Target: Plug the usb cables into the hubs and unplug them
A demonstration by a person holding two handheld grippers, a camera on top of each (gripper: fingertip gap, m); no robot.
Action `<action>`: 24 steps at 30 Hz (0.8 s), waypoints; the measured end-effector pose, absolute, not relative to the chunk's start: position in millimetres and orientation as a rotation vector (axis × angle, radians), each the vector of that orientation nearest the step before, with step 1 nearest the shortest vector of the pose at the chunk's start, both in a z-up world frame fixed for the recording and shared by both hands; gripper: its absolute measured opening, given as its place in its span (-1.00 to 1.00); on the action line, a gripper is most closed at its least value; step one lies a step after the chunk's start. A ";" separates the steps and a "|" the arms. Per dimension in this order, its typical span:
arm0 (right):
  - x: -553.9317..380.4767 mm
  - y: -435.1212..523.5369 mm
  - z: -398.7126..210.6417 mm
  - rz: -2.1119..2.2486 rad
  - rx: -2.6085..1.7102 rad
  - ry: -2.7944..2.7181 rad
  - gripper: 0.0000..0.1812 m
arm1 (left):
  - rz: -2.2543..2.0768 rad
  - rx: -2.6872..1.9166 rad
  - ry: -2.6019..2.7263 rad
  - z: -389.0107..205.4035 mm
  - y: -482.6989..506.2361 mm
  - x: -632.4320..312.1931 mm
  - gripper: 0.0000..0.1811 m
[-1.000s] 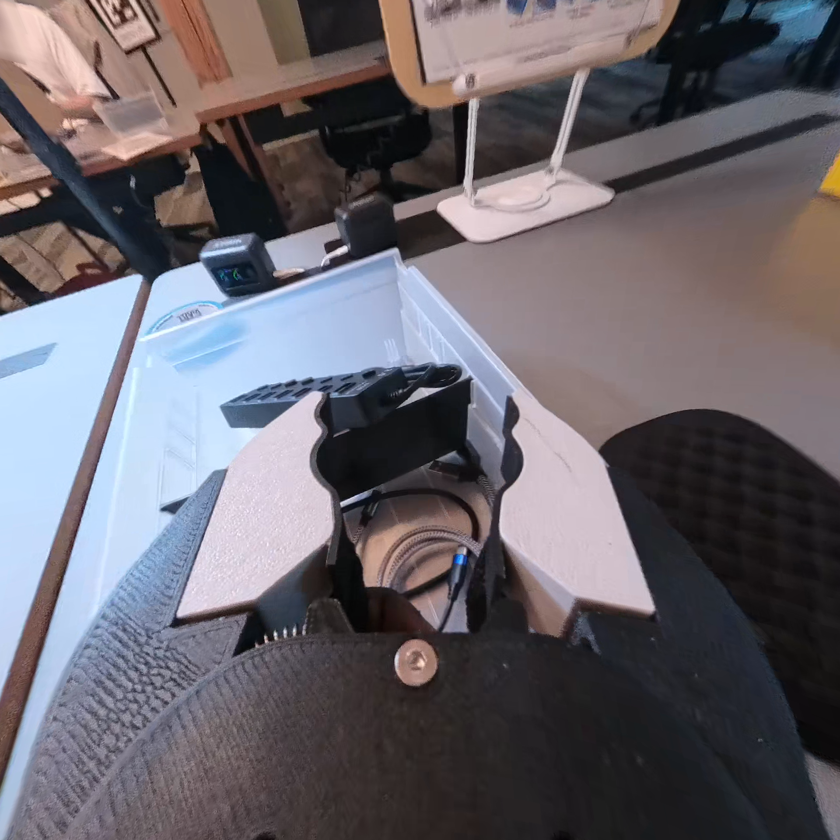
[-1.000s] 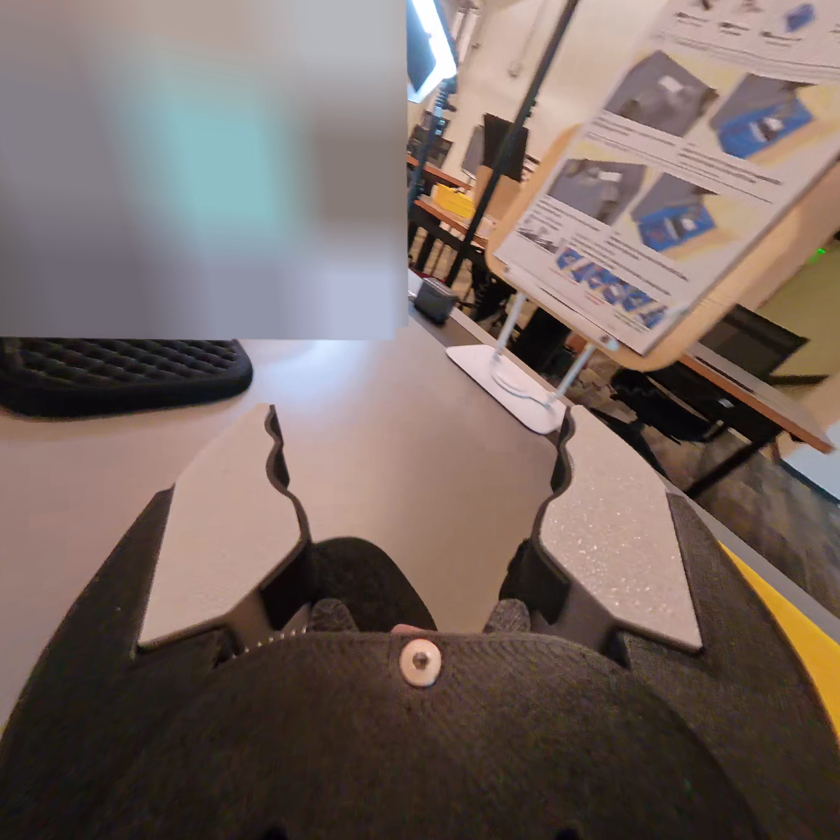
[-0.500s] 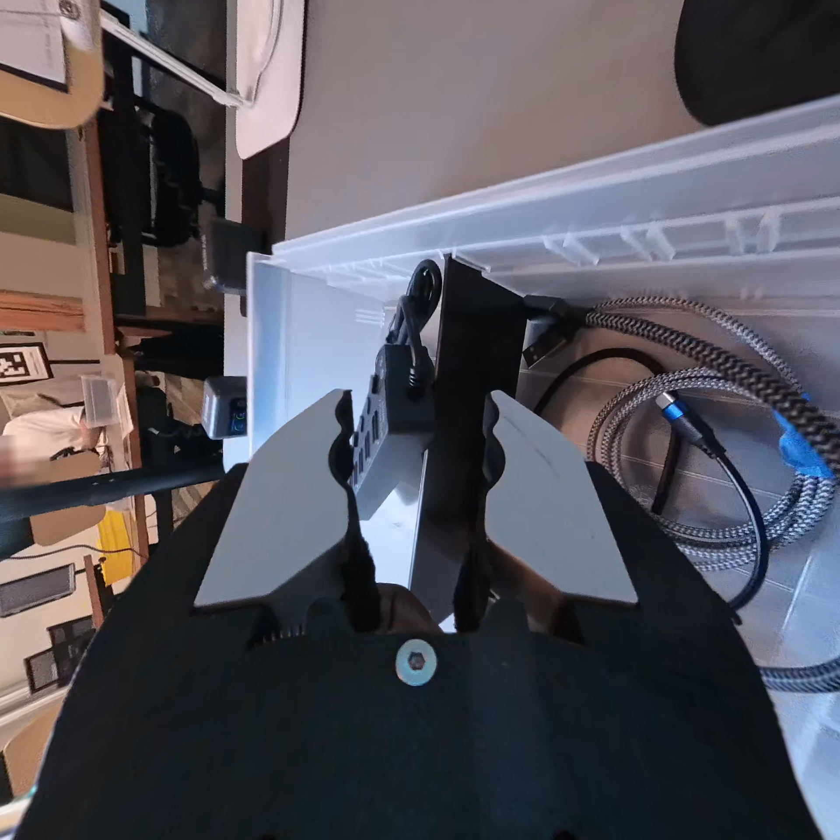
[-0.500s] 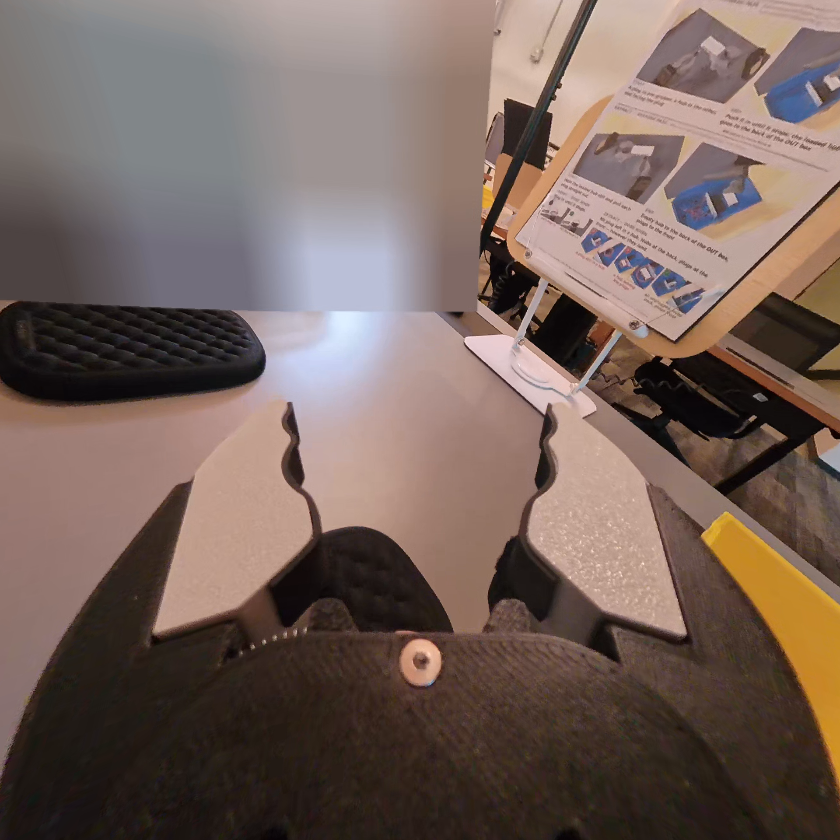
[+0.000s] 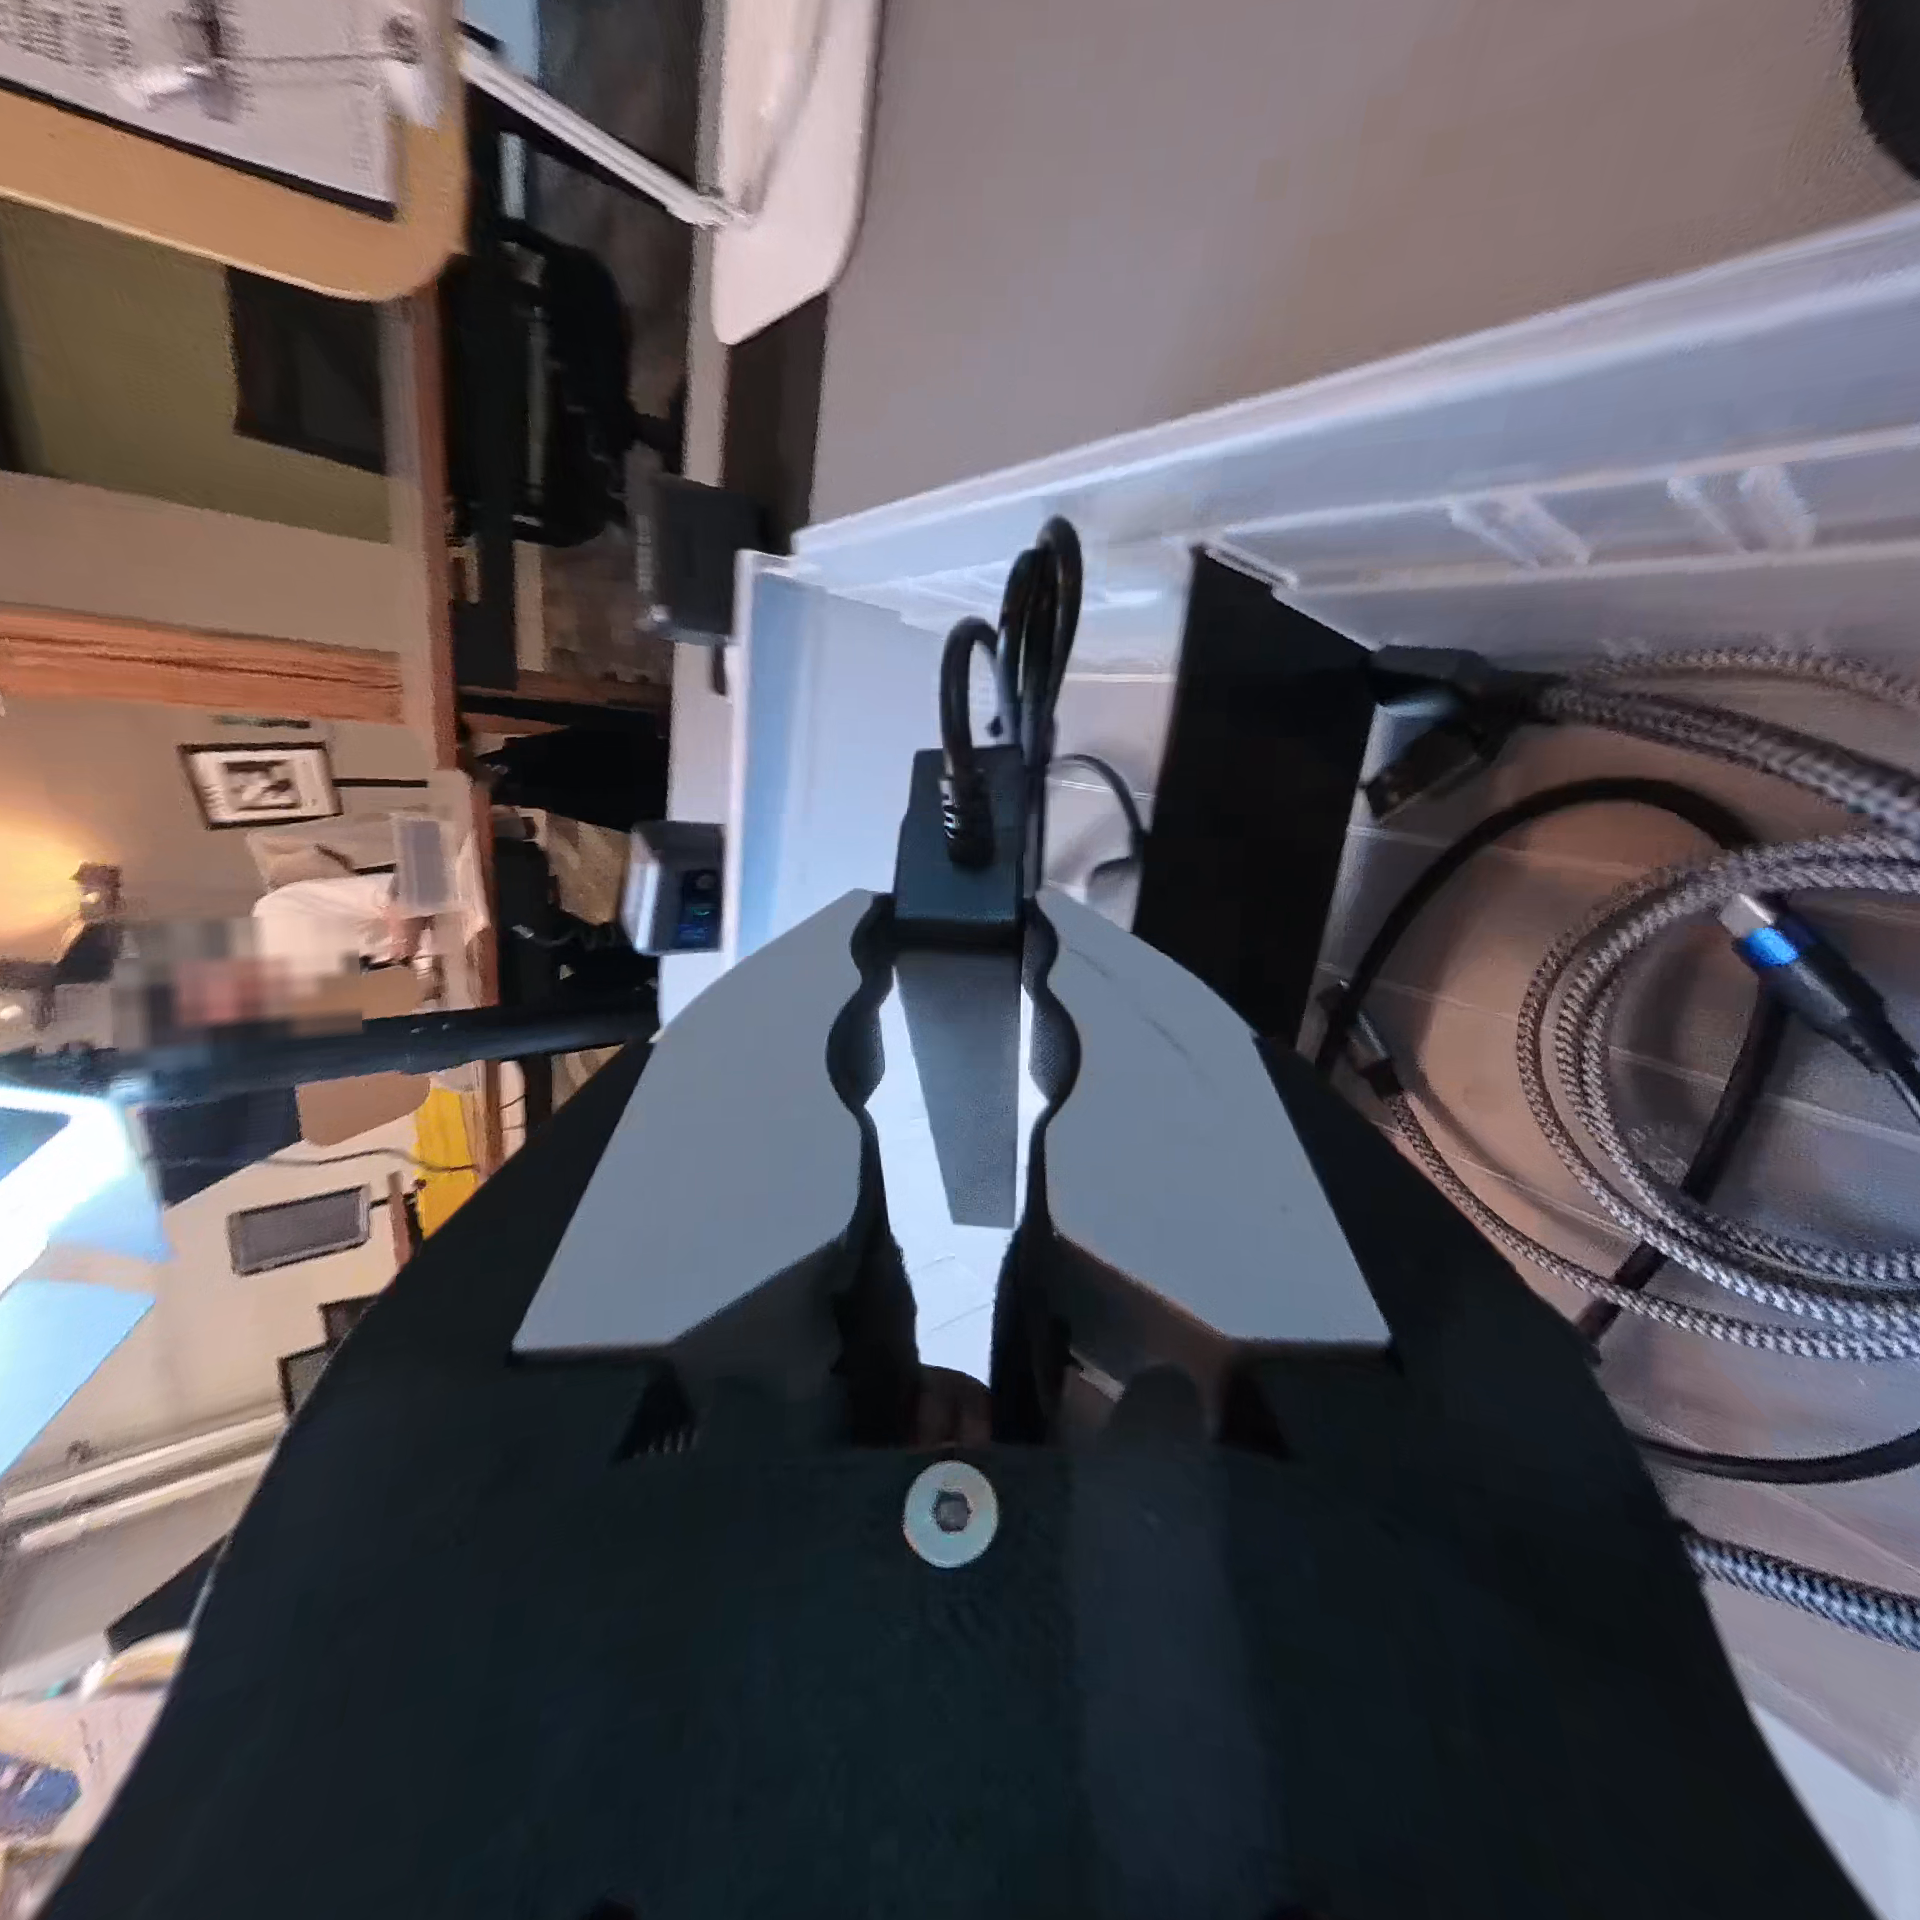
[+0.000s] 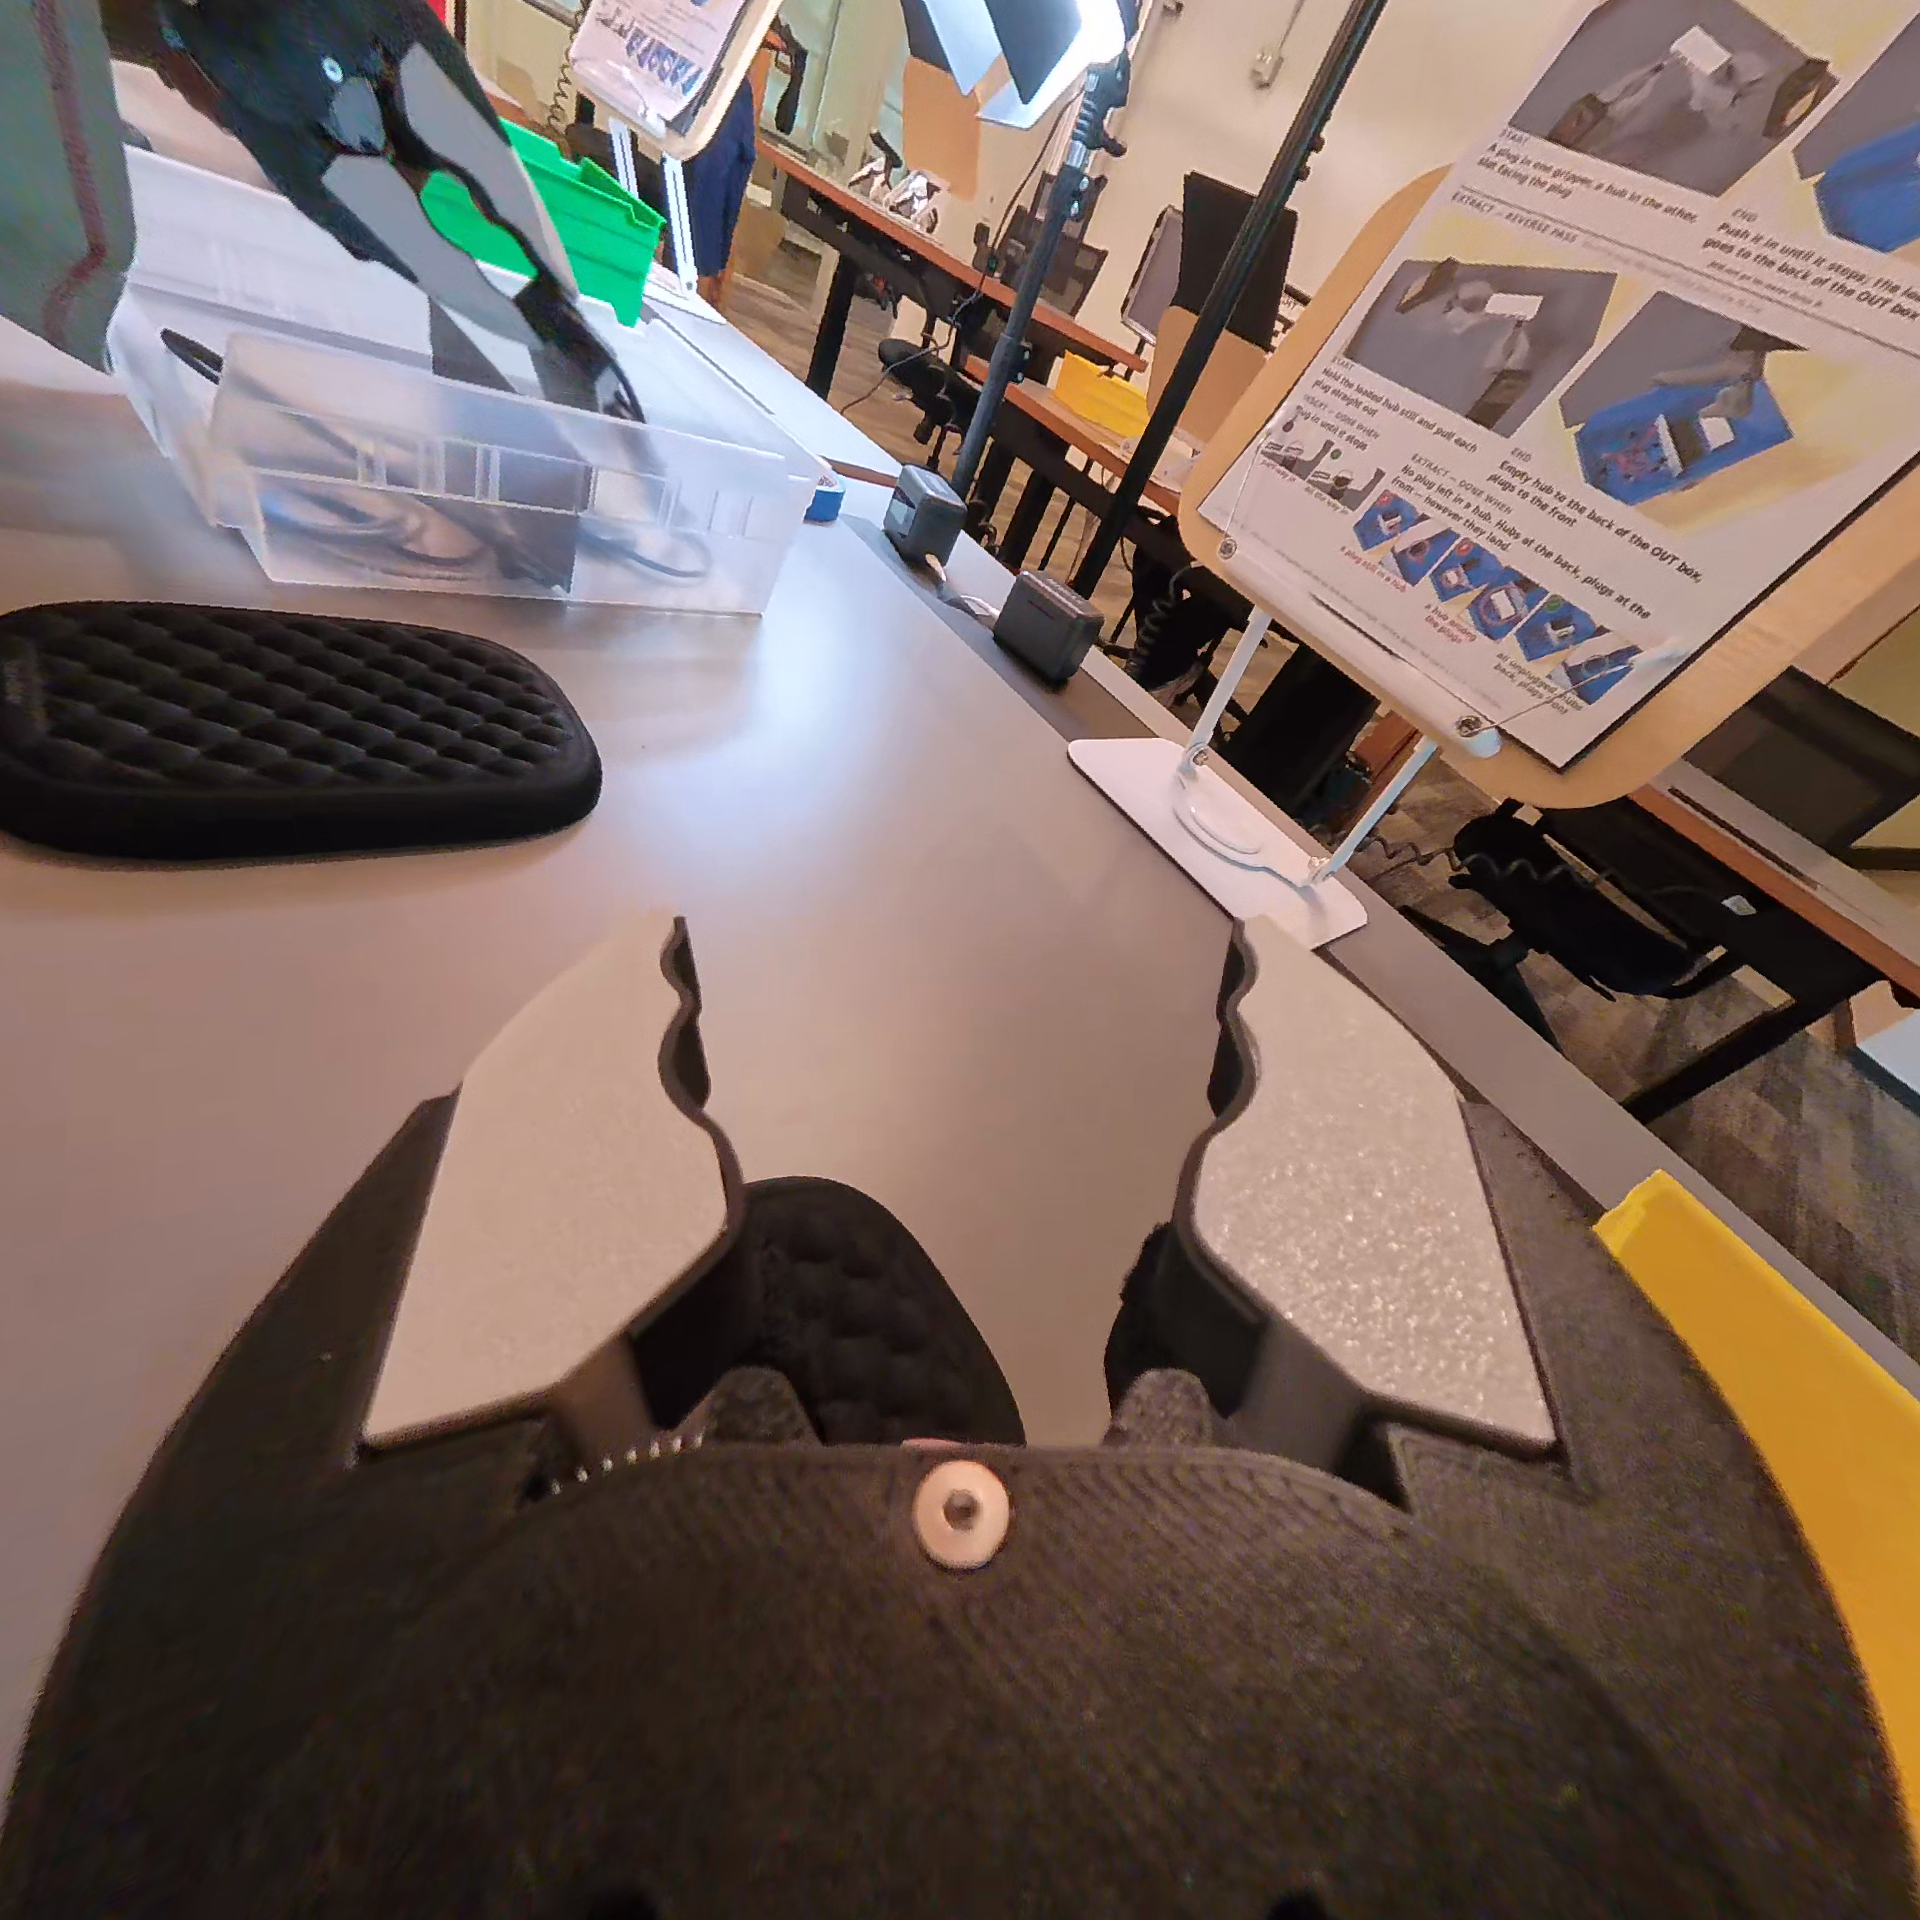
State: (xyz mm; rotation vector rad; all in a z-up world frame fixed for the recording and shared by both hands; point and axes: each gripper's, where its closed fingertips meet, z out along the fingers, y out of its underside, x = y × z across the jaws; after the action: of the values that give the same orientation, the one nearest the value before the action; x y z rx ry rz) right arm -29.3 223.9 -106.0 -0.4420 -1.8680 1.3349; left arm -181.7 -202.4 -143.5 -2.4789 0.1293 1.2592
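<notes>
In the left wrist view my left gripper (image 5: 956,925) is shut on a black USB hub (image 5: 961,852). It holds the hub inside a clear plastic bin (image 5: 1351,457). The hub's short black cable (image 5: 1023,634) loops up past the fingertips. Coiled braided USB cables (image 5: 1662,1101) lie in the bin to the right, one with a blue-tipped plug (image 5: 1766,951), beyond a black divider (image 5: 1247,790). My right gripper (image 6: 956,945) is open and empty, low over the grey table. The right wrist view also shows the left gripper (image 6: 447,208) reaching down into the bin (image 6: 499,499).
A black padded rest (image 6: 260,717) lies on the table (image 6: 883,831) before the bin. An instruction board on a white stand (image 6: 1558,416) is at the table's far edge. A yellow bin (image 6: 1787,1382) sits at the right, and a green bin (image 6: 571,208) beyond the clear one. About 45 cm separates my left fingertips from my right.
My left gripper rolled onto its side over the bin and closed on the hub. My right gripper turned left, bringing the bin and left gripper into view.
</notes>
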 end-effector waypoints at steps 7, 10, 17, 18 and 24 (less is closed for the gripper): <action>-29.0 221.3 -104.8 1.329 -0.422 -1.870 0.03 | 1.663 -2.240 0.106 -83.9 -195.9 -180.5 -0.74; -28.7 219.8 -106.0 1.312 -0.413 -1.878 0.03 | 1.780 -2.127 0.097 -59.2 -186.7 -173.4 -0.74; -27.2 208.3 -95.5 1.384 -0.409 -1.837 0.03 | 2.031 -1.864 0.060 -9.6 -160.7 -150.9 -0.75; -28.3 205.0 -91.3 1.404 -0.413 -1.814 0.03 | 2.060 -1.830 0.053 -4.4 -154.9 -147.2 -0.75; -29.3 149.1 -39.6 1.605 -0.374 -1.575 0.02 | 2.158 -1.645 0.061 7.2 -95.1 -119.0 -0.74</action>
State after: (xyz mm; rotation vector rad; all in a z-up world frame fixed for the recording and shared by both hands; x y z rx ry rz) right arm -29.3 149.1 -39.6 -0.3737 -1.5753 1.6049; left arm -119.0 -95.1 7.2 -1.6454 0.0608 2.1584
